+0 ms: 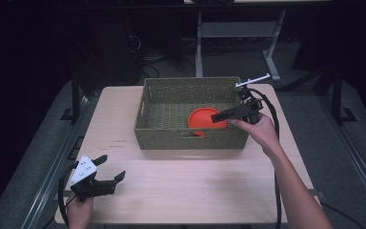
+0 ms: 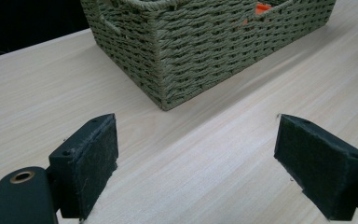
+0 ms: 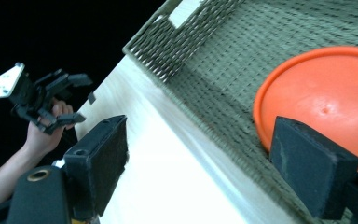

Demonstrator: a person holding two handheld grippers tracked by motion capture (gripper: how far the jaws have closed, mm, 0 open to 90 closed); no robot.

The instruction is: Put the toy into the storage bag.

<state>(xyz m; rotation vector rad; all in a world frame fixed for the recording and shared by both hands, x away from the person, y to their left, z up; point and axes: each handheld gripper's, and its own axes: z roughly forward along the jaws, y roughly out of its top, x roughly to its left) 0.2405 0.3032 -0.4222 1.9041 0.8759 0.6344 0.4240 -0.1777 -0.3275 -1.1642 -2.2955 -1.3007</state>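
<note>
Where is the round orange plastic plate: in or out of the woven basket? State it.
In: the round orange plastic plate lies inside the green woven basket.

Plate (image 1: 205, 119) in basket (image 1: 190, 114), right side; basket on table (image 1: 195, 186).

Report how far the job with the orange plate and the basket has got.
Done, it seems: the orange plate lies inside the woven basket, leaning on the near wall. In hand: nothing; the right gripper is open at the basket's near right corner, its jaws off the plate. The left gripper is open over bare table at the front left. Left: apparently only drawing the right gripper away.
</note>
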